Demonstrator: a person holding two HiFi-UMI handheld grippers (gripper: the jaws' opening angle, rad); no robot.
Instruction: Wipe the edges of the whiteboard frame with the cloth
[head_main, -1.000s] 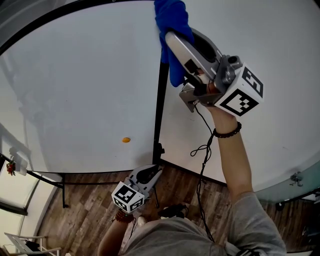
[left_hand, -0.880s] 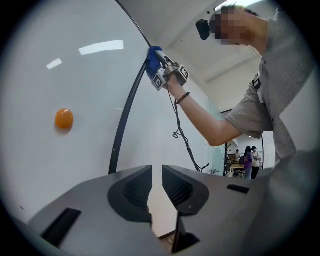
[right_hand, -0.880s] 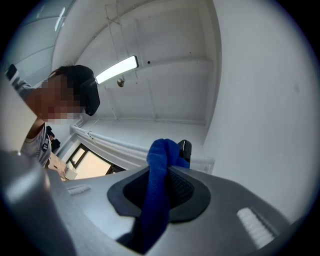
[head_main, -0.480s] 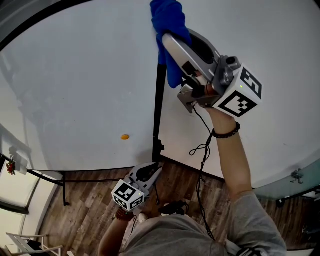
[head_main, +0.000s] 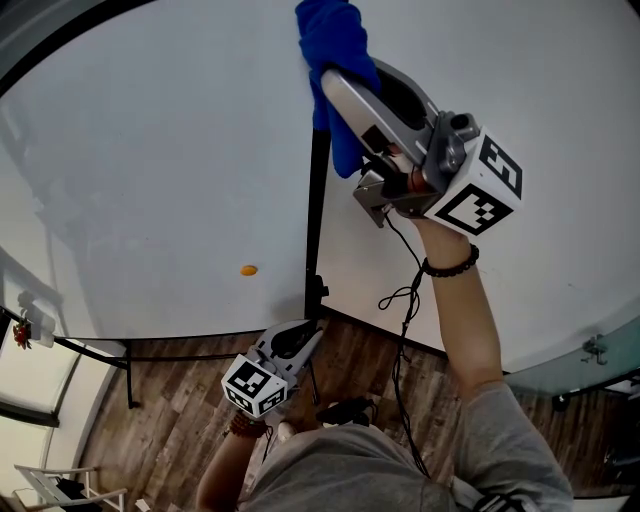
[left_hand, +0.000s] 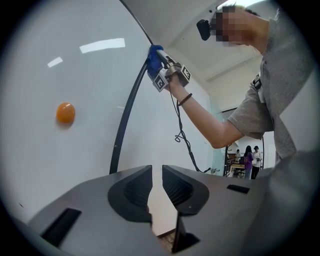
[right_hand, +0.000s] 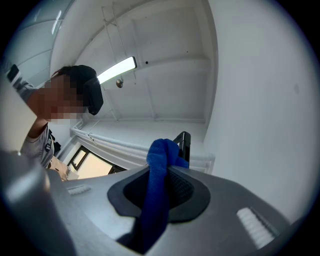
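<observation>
The whiteboard (head_main: 160, 170) has a thin black frame whose right edge (head_main: 317, 200) runs vertically. A blue cloth (head_main: 335, 40) is pressed against the top of that edge, and my right gripper (head_main: 345, 78) is shut on it. In the right gripper view the cloth (right_hand: 160, 165) hangs between the jaws of the right gripper (right_hand: 160, 182), with the frame's tip (right_hand: 184, 142) behind it. My left gripper (head_main: 305, 337) hangs low below the board, shut and holding nothing. In the left gripper view the left gripper (left_hand: 156, 175) looks up along the frame (left_hand: 122, 125) to the cloth (left_hand: 154, 59).
An orange magnet (head_main: 248, 270) sticks to the board left of the frame. A black cable (head_main: 405, 300) dangles from the right gripper. A white wall (head_main: 560, 150) lies to the right. Below are a wooden floor (head_main: 180, 420) and the stand's leg (head_main: 90, 355). People (left_hand: 248, 161) stand far back.
My right gripper has slid the cloth slightly up and to the left along the frame. The left gripper has drifted a little to the left.
</observation>
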